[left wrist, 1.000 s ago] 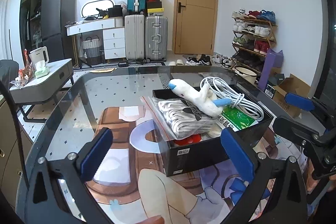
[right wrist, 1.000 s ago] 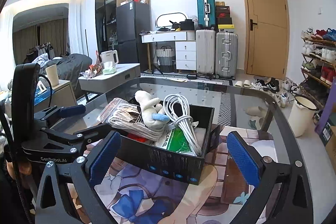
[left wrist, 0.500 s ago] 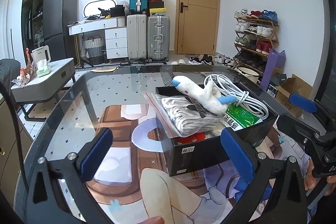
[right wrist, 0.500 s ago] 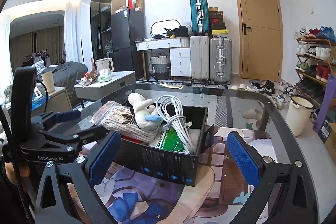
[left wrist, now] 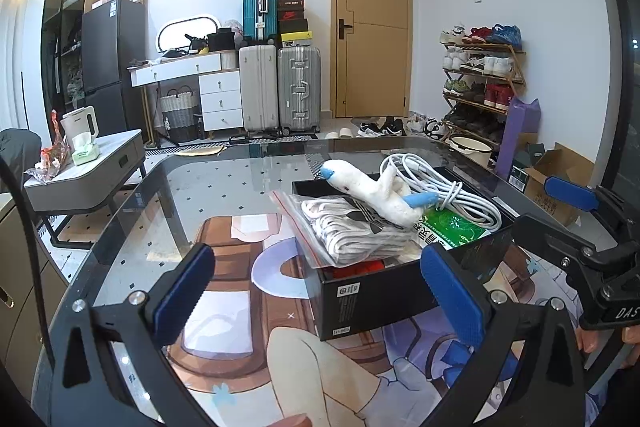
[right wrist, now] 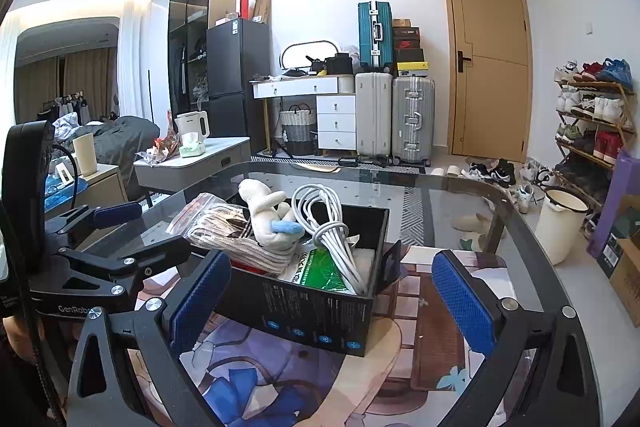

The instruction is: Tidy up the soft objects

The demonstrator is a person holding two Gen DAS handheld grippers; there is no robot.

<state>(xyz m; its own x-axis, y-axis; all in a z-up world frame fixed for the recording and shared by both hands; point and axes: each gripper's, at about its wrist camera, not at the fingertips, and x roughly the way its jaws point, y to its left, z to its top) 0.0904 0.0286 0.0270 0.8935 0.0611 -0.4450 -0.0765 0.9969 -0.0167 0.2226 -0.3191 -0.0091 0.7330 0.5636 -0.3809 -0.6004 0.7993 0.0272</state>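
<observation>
A black box stands on the glass table. It holds a white plush toy with blue tips, a clear bag of folded white socks, a coiled white cable, a green packet and something red underneath. My left gripper is open and empty, in front of the box's near left corner. My right gripper is open and empty, in front of the box's near side; it also shows at the right of the left wrist view.
A printed cartoon mat lies under the glass table top. Beyond the table stand a grey side table, suitcases, a shoe rack, a white bucket and cardboard boxes.
Both views have tilted up and drawn slightly nearer the box. The box's contents have not moved. Both grippers have stayed open.
</observation>
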